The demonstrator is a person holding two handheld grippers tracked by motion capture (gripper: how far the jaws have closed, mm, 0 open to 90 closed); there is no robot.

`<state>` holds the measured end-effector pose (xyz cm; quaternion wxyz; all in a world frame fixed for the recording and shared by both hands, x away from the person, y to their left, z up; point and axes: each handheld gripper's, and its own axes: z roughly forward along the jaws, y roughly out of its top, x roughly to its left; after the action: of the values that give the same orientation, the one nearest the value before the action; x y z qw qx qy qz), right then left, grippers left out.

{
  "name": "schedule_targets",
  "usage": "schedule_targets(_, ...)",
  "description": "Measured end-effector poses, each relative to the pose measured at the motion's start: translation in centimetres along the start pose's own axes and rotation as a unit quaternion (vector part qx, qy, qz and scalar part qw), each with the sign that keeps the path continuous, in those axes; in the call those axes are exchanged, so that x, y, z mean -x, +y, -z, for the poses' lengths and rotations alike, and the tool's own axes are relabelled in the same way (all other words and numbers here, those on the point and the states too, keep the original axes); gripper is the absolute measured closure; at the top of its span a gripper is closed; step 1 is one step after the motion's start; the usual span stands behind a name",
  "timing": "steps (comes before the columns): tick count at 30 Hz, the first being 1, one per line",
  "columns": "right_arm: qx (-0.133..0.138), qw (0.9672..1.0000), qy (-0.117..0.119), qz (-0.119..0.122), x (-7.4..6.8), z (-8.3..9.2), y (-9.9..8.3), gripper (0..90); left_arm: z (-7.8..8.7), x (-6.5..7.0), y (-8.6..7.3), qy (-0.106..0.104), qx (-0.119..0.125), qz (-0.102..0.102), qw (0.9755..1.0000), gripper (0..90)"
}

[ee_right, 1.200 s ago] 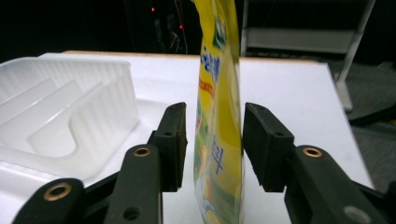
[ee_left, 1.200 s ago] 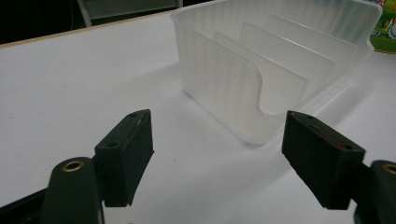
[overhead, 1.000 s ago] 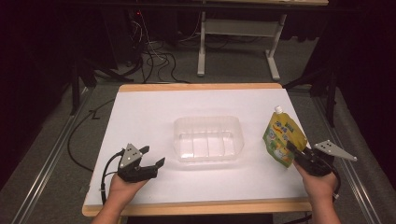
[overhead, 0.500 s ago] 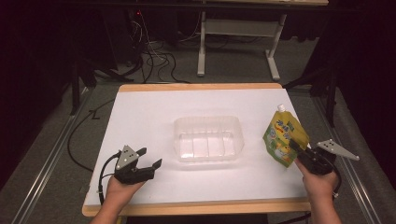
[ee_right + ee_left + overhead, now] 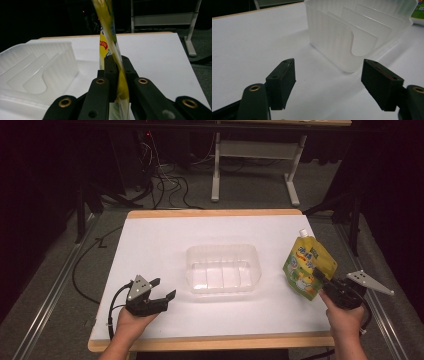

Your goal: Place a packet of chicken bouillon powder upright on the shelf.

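A yellow-green spouted drink pouch (image 5: 304,262) stands upright at the table's right side, right of the clear plastic tray (image 5: 223,251). My right gripper (image 5: 319,277) is shut on the pouch's lower right edge; in the right gripper view the jaws (image 5: 117,67) pinch the thin pouch (image 5: 107,20), which rises between them. Whether its bottom touches the table I cannot tell. My left gripper (image 5: 163,288) rests open at the front left. Its jaws have just been closing slightly, with nothing between them (image 5: 329,72), and they face the tray's ribbed end (image 5: 332,37).
The tray (image 5: 37,65) has several upright dividers inside. A white sheet (image 5: 165,245) covers the wood-edged table. Beyond the far edge are floor cables (image 5: 165,185) and a white desk frame (image 5: 250,155). Metal rails (image 5: 45,305) run along both sides.
The right gripper has closed onto the pouch and tipped it more upright, shifting slightly right. The left hand has stayed in place.
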<state>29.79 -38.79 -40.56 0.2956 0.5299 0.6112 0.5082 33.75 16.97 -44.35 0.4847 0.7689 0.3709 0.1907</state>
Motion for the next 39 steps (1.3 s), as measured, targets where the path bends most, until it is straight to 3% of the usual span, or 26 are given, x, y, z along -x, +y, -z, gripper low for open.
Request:
schedule_targets(8, 0.004, 0.9998, -0.001, 0.020, -1.1, 0.3, 0.5, 88.7, -0.3, -0.1, 0.0, -0.002, -0.004, 0.001, 1.0000, 28.4)
schedule_targets(17, 0.026, 0.9994, 0.014, 0.018, -2.1, 0.7, 1.2, 88.8, -0.4, -0.2, -0.1, 0.003, -0.003, 0.002, 1.0000, 29.7)
schedule_targets(25, 0.052, 0.9983, 0.025, 0.008, -3.3, 1.0, 2.6, 88.8, -0.9, -0.6, -0.1, 0.011, 0.003, 0.010, 0.9999, 36.3)
schedule_targets(27, 0.055, 0.9979, 0.029, 0.016, -3.8, 1.0, 3.0, 88.9, -1.2, -1.0, 0.2, 0.008, 0.005, 0.020, 0.9998, 43.4)
schedule_targets(28, 0.060, 0.9974, 0.032, 0.022, -4.2, 1.0, 3.3, 88.9, -1.3, -1.2, 0.3, 0.010, 0.006, 0.026, 0.9996, 55.2)
schedule_targets(29, 0.061, 0.9973, 0.034, 0.024, -4.4, 0.9, 3.5, 88.9, -1.5, -1.3, 0.6, 0.013, 0.008, 0.039, 0.9991, 60.9)
schedule_targets(30, 0.061, 0.9973, 0.034, 0.024, -4.4, 0.9, 3.5, 88.9, -1.7, -1.5, 0.7, 0.014, 0.009, 0.047, 0.9987, 60.9)
schedule_targets(31, 0.062, 0.9972, 0.035, 0.024, -4.6, 0.9, 3.6, 88.9, -2.0, -1.6, 0.9, 0.022, 0.011, 0.059, 0.9980, 65.1)
schedule_targets(32, 0.065, 0.9971, 0.035, 0.021, -5.1, 0.8, 3.8, 88.9, -2.3, -1.6, 1.0, 0.034, 0.008, 0.061, 0.9975, 76.6)
schedule_targets(33, 0.065, 0.9971, 0.035, 0.021, -5.1, 0.8, 3.8, 88.9, -2.9, -1.7, 1.2, 0.046, 0.007, 0.058, 0.9972, 76.6)
schedule_targets(34, 0.066, 0.9969, 0.038, 0.019, -5.5, 0.5, 4.1, 88.9, -3.5, -1.8, 1.4, 0.059, 0.004, 0.054, 0.9968, 86.7)
schedule_targets(37, 0.068, 0.9967, 0.041, 0.019, -6.0, 0.2, 4.4, 88.9, -5.6, -2.0, 2.0, 0.083, 0.001, 0.056, 0.9950, 90.0)
schedule_targets(39, 0.072, 0.9961, 0.045, 0.020, -6.6, -0.2, 4.7, 88.9, -7.0, -1.6, 2.1, 0.092, -0.008, 0.041, 0.9949, 90.0)
